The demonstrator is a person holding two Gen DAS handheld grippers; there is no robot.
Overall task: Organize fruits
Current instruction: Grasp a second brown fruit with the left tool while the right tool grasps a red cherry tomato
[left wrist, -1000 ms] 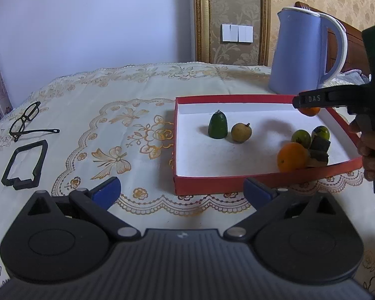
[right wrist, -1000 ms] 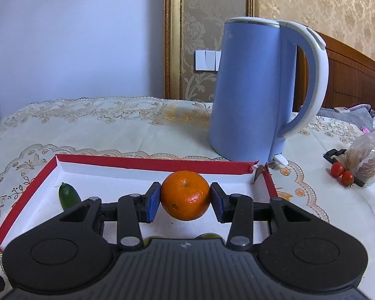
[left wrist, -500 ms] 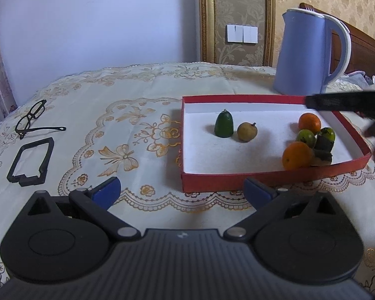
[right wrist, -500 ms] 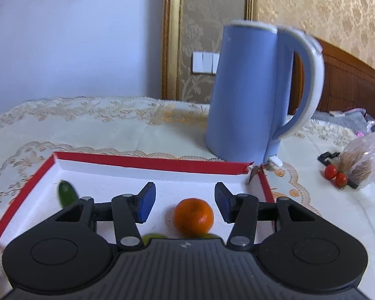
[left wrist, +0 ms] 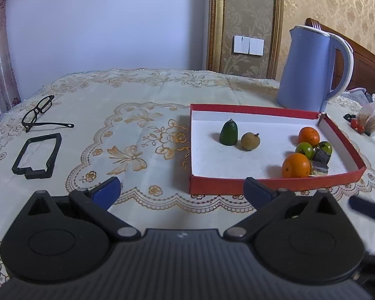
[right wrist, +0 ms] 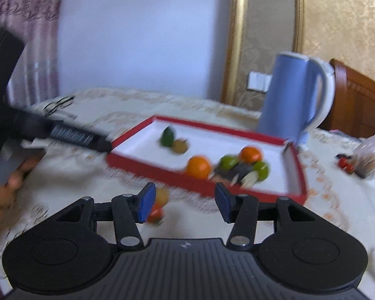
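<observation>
A red tray (left wrist: 237,187) with a white floor holds a dark green fruit (left wrist: 228,133), a brown fruit (left wrist: 250,141), two oranges (left wrist: 309,135) (left wrist: 296,165), two green fruits (left wrist: 304,150) and a dark object (left wrist: 321,157). My left gripper (left wrist: 182,192) stands open over the cloth, short of the tray. My right gripper (right wrist: 185,200) is open and empty in front of the tray (right wrist: 162,175); this view is blurred. A small yellowish fruit (right wrist: 161,195) and a small red one (right wrist: 155,215) lie on the cloth by its left finger.
A blue kettle (left wrist: 310,67) stands behind the tray. Glasses (left wrist: 40,115) and a black frame (left wrist: 37,155) lie at the left. A plastic bag (left wrist: 370,120) with cherry tomatoes (left wrist: 357,125) beside it sits at the right. A hand (right wrist: 12,175) holds the left gripper.
My right gripper opened and let go of the orange, which now lies at the tray's back right. It then drew back out of the tray to the near side. The left gripper hardly moved.
</observation>
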